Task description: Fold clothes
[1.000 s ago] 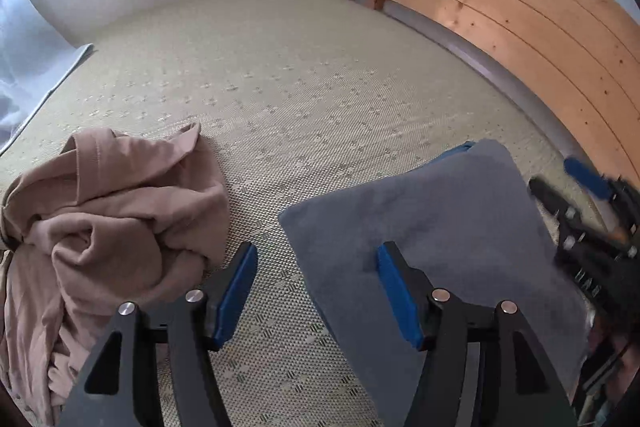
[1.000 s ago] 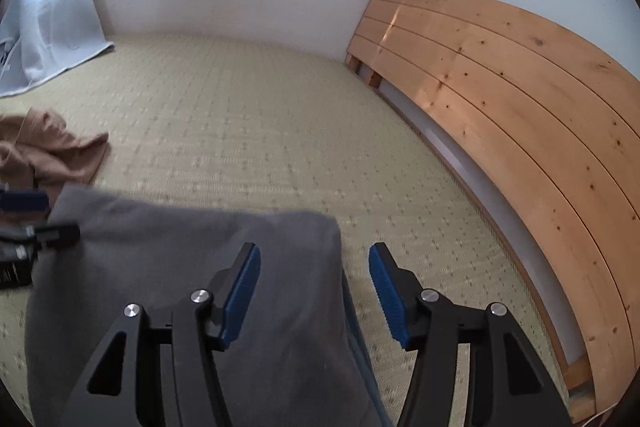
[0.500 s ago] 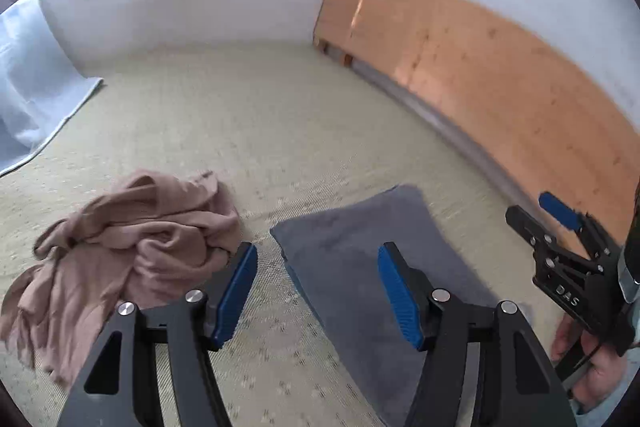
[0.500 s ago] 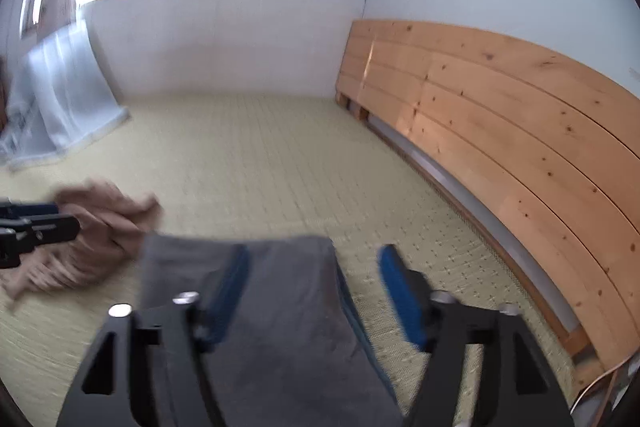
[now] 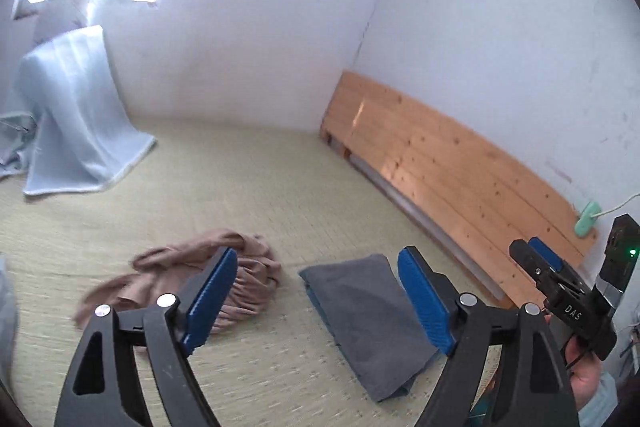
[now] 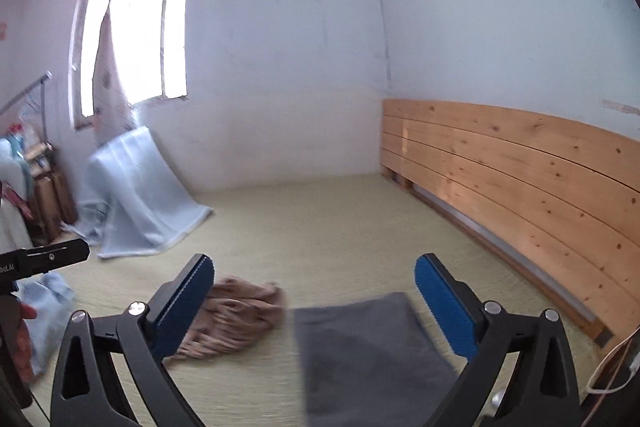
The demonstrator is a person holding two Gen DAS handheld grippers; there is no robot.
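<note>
A folded grey garment [image 5: 368, 323] [image 6: 368, 351] lies flat on the woven mat, with a blue edge showing under it. To its left sits a crumpled tan garment [image 5: 248, 279] [image 6: 236, 319]. My left gripper [image 5: 316, 295] hangs well above the mat with its jaws opening and nothing between them. My right gripper [image 6: 314, 303] is also raised, its jaws opening wide and empty. In the left wrist view the right gripper [image 5: 540, 263] shows at the right edge, held by a hand [image 5: 586, 379]. The left gripper's tip [image 6: 52, 259] shows at the left of the right wrist view.
A wooden plank headboard [image 5: 460, 167] [image 6: 520, 163] runs along the right wall. A pale blue blanket [image 5: 76, 115] [image 6: 136, 195] drapes over something at the back left. A window with a curtain [image 6: 120, 39] lights the far wall. The woven mat [image 5: 248, 187] covers the floor.
Both grippers rose and pulled back from the grey garment, which stays folded on the mat. Both sets of jaws spread wider. The views tilted up, now taking in the walls and window.
</note>
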